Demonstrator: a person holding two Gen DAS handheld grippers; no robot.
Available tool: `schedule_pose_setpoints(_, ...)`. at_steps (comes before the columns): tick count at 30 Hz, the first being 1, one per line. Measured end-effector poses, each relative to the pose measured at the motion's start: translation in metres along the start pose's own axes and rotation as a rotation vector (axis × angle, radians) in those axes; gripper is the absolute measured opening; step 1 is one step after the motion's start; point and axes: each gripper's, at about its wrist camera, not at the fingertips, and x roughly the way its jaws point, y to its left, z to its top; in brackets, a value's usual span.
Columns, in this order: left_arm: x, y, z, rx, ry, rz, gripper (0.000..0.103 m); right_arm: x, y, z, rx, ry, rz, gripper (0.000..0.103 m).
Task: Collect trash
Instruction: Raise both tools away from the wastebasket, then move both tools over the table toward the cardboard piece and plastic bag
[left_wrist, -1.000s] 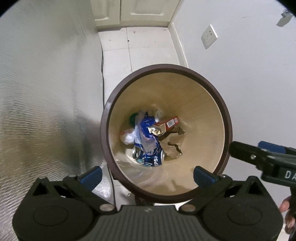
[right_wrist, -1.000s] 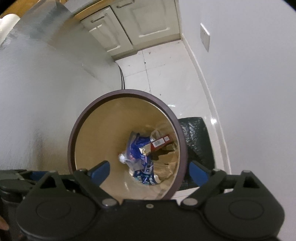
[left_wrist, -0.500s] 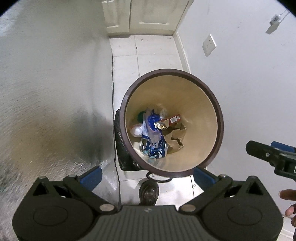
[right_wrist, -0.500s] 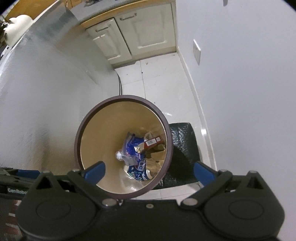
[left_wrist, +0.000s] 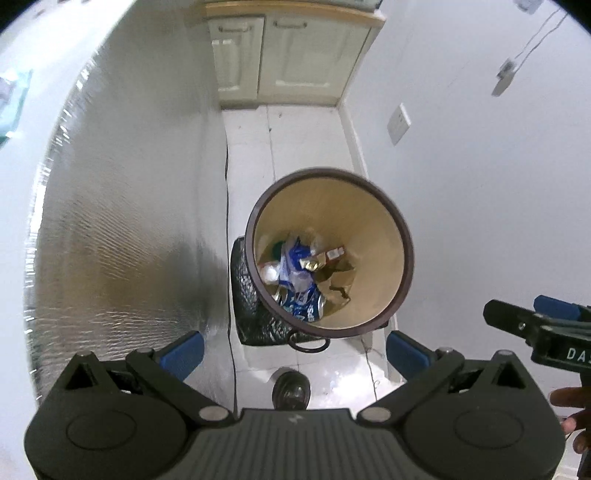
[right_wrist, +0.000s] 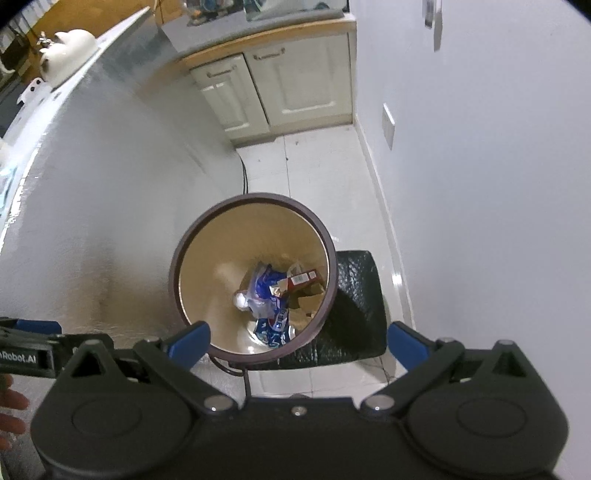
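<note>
A round bin (left_wrist: 369, 206) with a dark brown rim and tan inside stands on the white floor below both grippers; it also shows in the right wrist view (right_wrist: 207, 266). Inside lie a crushed blue Pepsi can (left_wrist: 304, 304), a blue-white wrapper (left_wrist: 291, 258), a red box (left_wrist: 334, 254) and torn brown paper (left_wrist: 340, 282). My left gripper (left_wrist: 293, 350) is open and empty, high above the bin. My right gripper (right_wrist: 297, 341) is open and empty, also high above it. The right gripper shows at the left view's right edge (left_wrist: 535, 325).
A silvery appliance side (left_wrist: 118, 206) stands left of the bin, a white wall (left_wrist: 480, 184) right. A black bag (right_wrist: 360, 306) lies beside the bin. A black cord (left_wrist: 227, 221) runs down the floor. Cream cabinets (right_wrist: 288, 88) stand at the back.
Both grippers have risen well above the bin, so it looks smaller and more of the floor and cabinets show. Both stay open and empty. The trash has not moved.
</note>
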Motion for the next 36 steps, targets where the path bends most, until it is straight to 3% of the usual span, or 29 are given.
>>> schedule_pose_setpoints(8, -0.058, 0.005, -0.012, 0.017, -0.135, -0.015, 0.103, -0.047, 0.016, -0.007, -0.023, -0.088, -0.013, 0.103)
schedule_pose_setpoints(18, -0.127, 0.038, -0.038, 0.007, -0.28, -0.044, 0.103, -0.11, 0.049, -0.019, -0.042, -0.21, -0.037, 0.103)
schedule_pose_setpoints(36, -0.244, 0.135, -0.092, -0.079, -0.542, -0.021, 0.103, -0.206, 0.151, -0.05, -0.113, -0.451, -0.038, 0.103)
